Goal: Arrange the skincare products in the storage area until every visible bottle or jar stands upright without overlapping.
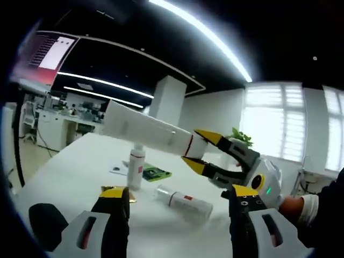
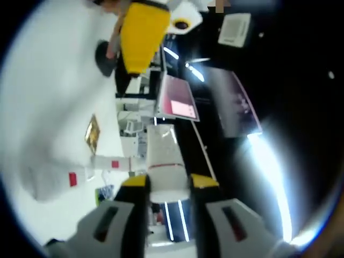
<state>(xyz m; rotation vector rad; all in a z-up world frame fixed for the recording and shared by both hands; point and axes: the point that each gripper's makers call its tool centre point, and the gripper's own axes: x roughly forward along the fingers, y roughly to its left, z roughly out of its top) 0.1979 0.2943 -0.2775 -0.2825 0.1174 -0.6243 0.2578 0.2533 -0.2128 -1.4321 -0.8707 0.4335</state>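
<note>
Broadly, a white table (image 1: pixel 75 172) carries the skincare products. Largest of them, a long white plastic tube with a thin red band near its cap (image 1: pixel 148 130) is held off the table, above its middle, clamped at the cap end between the yellow-tipped jaws of the right gripper (image 1: pixel 194 149); the right gripper view shows the same tube (image 2: pixel 164 161) between those jaws (image 2: pixel 169 181). A white cylindrical bottle with a red label (image 1: pixel 184 200) lies on its side near the table's middle. Just beside it, a slimmer white bottle with a red label (image 1: pixel 136 166) stands upright. A small green packet (image 1: pixel 156 173) lies flat behind the upright bottle. The left gripper (image 1: pixel 180 196) hovers over the near edge, jaws wide apart, holding nothing.
</note>
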